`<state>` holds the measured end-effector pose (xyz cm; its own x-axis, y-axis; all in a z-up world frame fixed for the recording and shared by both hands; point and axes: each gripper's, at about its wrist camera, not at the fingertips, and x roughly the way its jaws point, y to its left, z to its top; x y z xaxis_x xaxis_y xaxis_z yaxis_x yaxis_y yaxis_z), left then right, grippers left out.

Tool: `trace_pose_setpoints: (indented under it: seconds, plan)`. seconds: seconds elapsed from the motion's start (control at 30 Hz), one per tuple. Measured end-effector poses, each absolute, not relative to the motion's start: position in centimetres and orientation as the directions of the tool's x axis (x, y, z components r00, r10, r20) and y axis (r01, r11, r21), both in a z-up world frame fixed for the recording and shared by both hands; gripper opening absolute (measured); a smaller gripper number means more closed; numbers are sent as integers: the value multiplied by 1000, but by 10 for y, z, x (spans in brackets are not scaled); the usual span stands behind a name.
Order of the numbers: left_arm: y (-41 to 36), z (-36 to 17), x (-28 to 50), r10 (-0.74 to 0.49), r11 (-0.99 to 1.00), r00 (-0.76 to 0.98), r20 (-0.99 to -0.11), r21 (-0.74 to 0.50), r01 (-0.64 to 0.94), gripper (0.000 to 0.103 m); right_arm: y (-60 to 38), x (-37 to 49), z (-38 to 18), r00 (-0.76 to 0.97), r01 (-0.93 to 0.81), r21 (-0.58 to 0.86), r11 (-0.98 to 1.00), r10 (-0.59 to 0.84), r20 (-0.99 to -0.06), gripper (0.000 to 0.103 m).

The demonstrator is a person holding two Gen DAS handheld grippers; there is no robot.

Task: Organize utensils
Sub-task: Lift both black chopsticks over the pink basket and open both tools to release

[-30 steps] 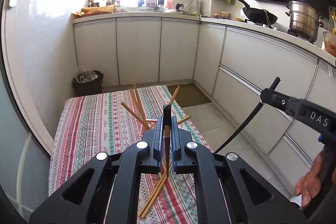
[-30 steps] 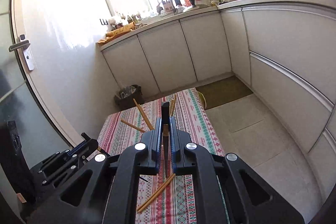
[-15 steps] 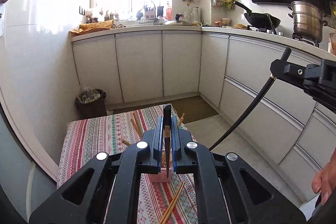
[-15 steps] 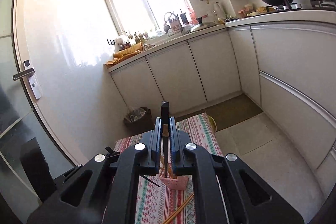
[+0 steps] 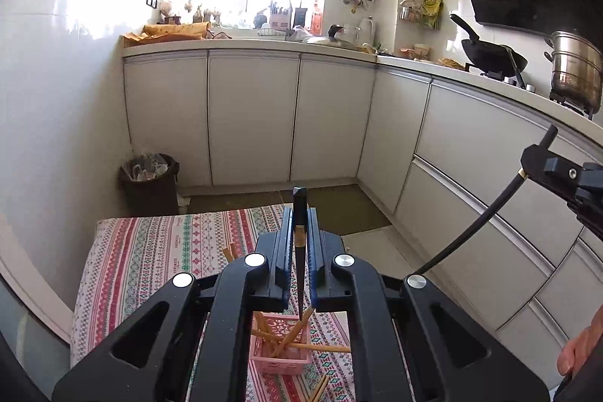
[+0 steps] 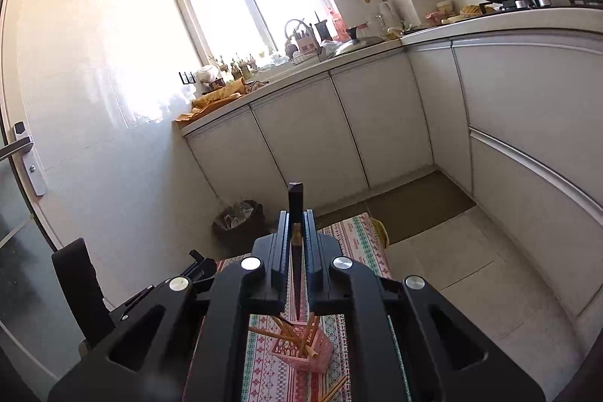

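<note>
**Mia:** Where were the chopsticks?

**Ben:** Most of the wooden chopsticks (image 5: 290, 338) stood in the pink basket (image 5: 279, 362), leaning every which way. A loose chopstick (image 5: 320, 389) lay flat just in front of the basket. The basket sat on the worktop (image 5: 150, 251), which had a striped cloth over it.

**Mia:** And the tongs?

**Ben:** The left tongs (image 5: 300, 225) were squeezed tight on a dark chopstick (image 5: 300, 198). It stood almost straight up, with its thin end pointing down at the basket. The right tongs (image 6: 296, 225) held a second dark chopstick (image 6: 295, 198) the same way.

**Mia:** What had just changed?

**Ben:** A second before, both tongs were close over the cloth and hid the basket. Then both hands pulled back. Now the basket showed below the tongs, and more of the bin (image 5: 149, 176) and the cupboards (image 5: 252, 115) behind it could be seen. The grip did not change at all.

**Mia:** So what did that mean?

**Ben:** I think the two dark sticks had not gone in yet. Each tip hung above the basket, not inside it. Next they probably needed to be lowered in and let go. The loose one on the cloth was still waiting too, so the tidying was not done.
</note>
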<state>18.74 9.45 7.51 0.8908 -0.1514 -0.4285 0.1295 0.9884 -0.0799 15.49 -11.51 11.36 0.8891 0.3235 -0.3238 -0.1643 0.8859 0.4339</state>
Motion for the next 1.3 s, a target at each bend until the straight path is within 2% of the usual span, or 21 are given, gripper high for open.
trace_pose_setpoints:
  seconds: [0.5, 0.57, 0.63, 0.83, 0.97, 1.17, 1.3]
  plan:
    - [99, 21, 219, -120, 993, 842, -525, -75, 94, 7, -97, 185, 89, 860, -176, 429, 886, 350, -371, 7]
    - [102, 18, 217, -117, 993, 836, -536, -79, 88, 31, -93, 184, 89, 858, -178, 427, 886, 353, -374, 7]
    - [108, 21, 209, -120, 992, 851, -512, -97, 81, 41, -89, 185, 88, 855, -180, 423, 888, 354, -379, 7]
    - [139, 49, 171, -100, 987, 903, -419, -155, 37, 44, -76, 183, 81, 842, -186, 421, 888, 365, -397, 7]
    - [165, 65, 138, -40, 978, 933, -357, -204, -36, 59, -62, 184, 77, 839, -192, 407, 893, 364, -403, 7]
    - [189, 91, 109, 4, 973, 954, -298, -219, -73, 61, -39, 188, 59, 855, -180, 355, 917, 325, -405, 7]
    - [199, 91, 105, 24, 970, 953, -302, -225, -95, 61, -27, 201, 38, 836, -167, 358, 918, 325, -443, 7]
